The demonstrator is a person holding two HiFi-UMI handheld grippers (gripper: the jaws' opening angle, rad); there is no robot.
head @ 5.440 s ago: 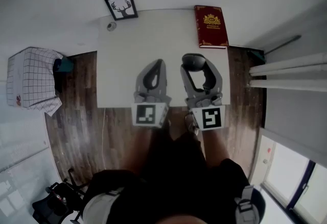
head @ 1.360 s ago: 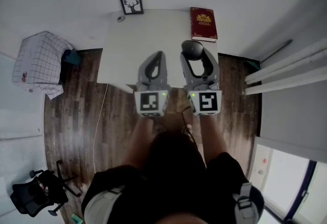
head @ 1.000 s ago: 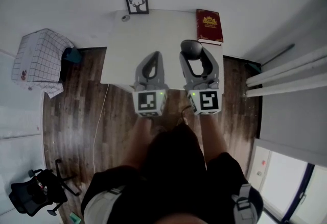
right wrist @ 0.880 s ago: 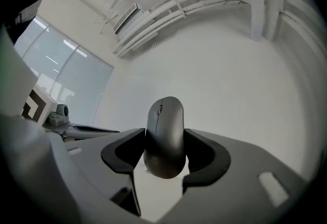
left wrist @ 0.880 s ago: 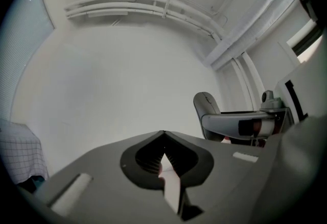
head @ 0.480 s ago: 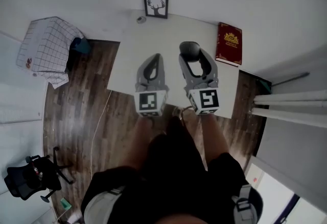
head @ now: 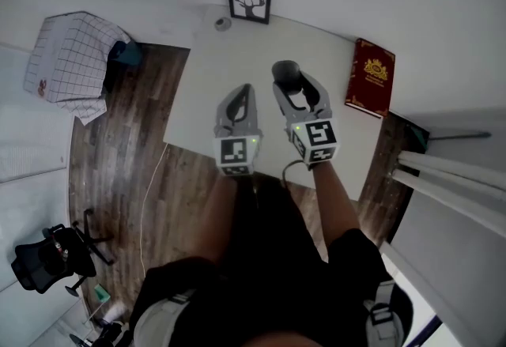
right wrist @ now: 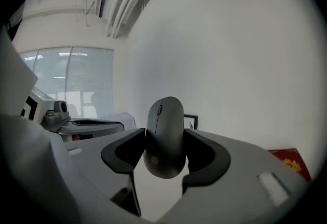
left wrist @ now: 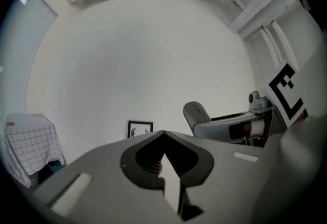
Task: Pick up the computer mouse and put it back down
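Overhead, the head view lays out the whole scene: a white table (head: 237, 45) on a dark wood floor (head: 118, 140), with both grippers held over its near half. The right gripper (head: 291, 84) grasps the computer mouse (head: 285, 71), which sticks out past the jaw tips toward the far side of the table. From this height the mouse is only a dark oval, and whether it is clear of the tabletop cannot be told

The right gripper view settles the grip. Both pads press on the flanks of the mouse, which stands nose-up between them with its wheel facing the camera. Its rounded lower end hangs free, with only pale surface behind it. This view also catches a window with blinds (right wrist: 71, 75) on the left, which the head view does not show

The left gripper (head: 245, 92) sits just left of the right one. Its own view shows the jaws clenched tip to tip with nothing between them, a detail too small to read from above. That view also shows the mouse from the side, poking up out of the right gripper

Only the head view takes in the far edge of the table all at once: a framed deer picture (head: 249, 0), a small round object (head: 223, 23) beside it, and a red book (head: 370, 77) at the right edge. A checked cloth (head: 67, 53) lies on the floor to the left, with an office chair (head: 47, 258) nearer the person
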